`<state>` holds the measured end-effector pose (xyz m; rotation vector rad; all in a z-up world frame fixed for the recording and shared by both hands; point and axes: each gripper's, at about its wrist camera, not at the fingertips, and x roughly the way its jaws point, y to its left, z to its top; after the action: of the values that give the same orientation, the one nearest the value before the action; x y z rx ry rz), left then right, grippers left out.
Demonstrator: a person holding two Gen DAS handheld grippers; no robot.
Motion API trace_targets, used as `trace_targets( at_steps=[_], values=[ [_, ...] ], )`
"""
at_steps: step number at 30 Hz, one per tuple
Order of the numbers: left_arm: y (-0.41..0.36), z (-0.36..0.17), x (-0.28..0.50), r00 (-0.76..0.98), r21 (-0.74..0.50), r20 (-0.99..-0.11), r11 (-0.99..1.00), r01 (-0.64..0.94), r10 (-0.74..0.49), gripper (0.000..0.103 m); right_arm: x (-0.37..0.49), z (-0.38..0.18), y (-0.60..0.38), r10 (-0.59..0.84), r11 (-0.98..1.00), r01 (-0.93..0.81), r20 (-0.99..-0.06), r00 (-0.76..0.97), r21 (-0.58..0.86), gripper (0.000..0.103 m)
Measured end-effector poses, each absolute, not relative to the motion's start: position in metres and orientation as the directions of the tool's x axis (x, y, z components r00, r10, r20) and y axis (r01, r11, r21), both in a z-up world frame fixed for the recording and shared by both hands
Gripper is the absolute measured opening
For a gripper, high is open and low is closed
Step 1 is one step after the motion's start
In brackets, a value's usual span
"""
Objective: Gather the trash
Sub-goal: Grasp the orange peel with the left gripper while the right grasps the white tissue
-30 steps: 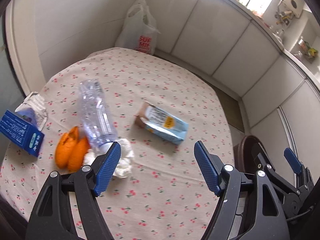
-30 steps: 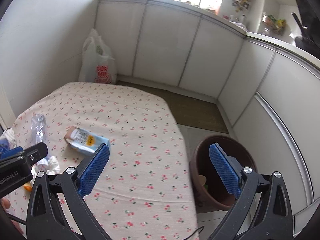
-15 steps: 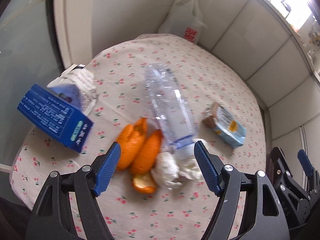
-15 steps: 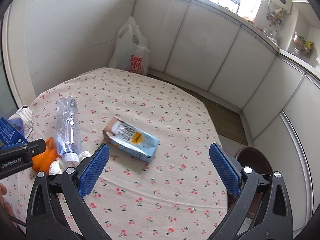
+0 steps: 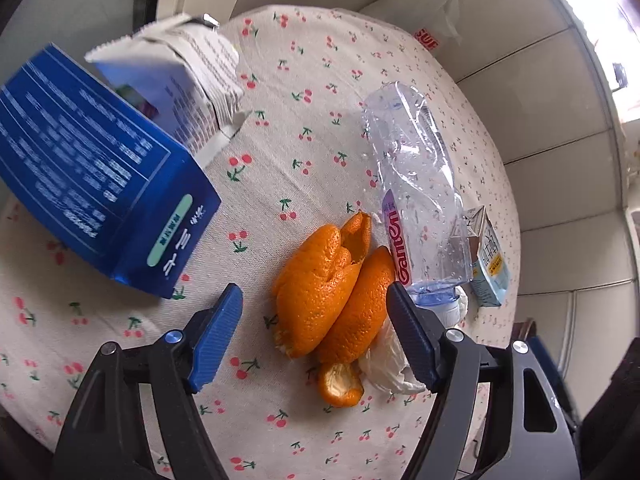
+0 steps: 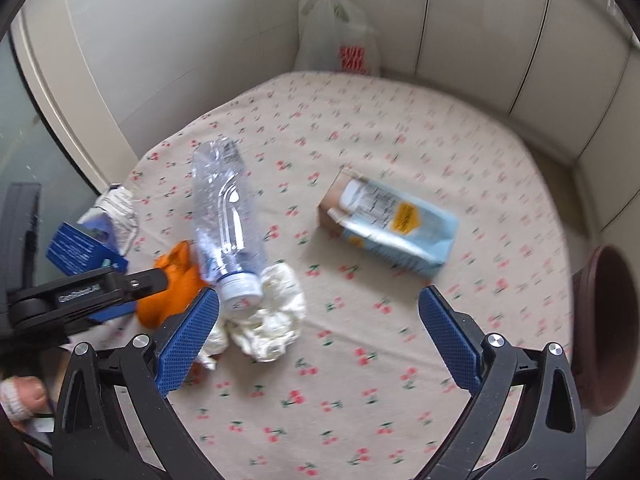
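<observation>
Orange peel [image 5: 328, 284] lies on the cherry-print tablecloth [image 5: 312, 72], between the open fingers of my left gripper [image 5: 314, 322]. A crushed clear plastic bottle [image 5: 416, 192] lies just right of the peel, with crumpled white tissue [image 5: 388, 364] at its cap. In the right wrist view the bottle [image 6: 226, 216], tissue [image 6: 272, 316], peel [image 6: 174, 280] and a light-blue carton [image 6: 390, 226] lie ahead of my open, empty right gripper [image 6: 318, 338]. The left gripper's body [image 6: 84, 292] partly hides the peel there.
A blue box [image 5: 96, 184] and a white-blue packet [image 5: 192, 80] lie left of the peel. A white plastic bag [image 6: 336, 36] stands on the floor behind the table. A brown bin [image 6: 604, 336] stands at the table's right edge. White cabinets surround the table.
My left gripper has swung left and dropped close over the orange peel. My right gripper has turned left from the brown bin towards the bottle, tissue and carton.
</observation>
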<state>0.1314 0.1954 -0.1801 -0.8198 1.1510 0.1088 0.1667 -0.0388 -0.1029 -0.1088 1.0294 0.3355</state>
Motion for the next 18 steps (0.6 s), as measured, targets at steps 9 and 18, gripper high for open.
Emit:
trace_targets(
  at_steps=[9,18],
  values=[
    [0.188,-0.182,0.142,0.459,-0.548,-0.816,0.725,-0.418,-0.353,0.034,0.170,-0.119,-0.034,0.335,0.908,-0.365,-0.880,0.336,0.206,0.096],
    [0.185,-0.131,0.132,0.624,-0.613,-0.702,0.737,-0.284,-0.344,0.021,0.150,-0.126,-0.003,0.369,0.831,-0.521,-0.893,0.257,0.194,0.084]
  ],
)
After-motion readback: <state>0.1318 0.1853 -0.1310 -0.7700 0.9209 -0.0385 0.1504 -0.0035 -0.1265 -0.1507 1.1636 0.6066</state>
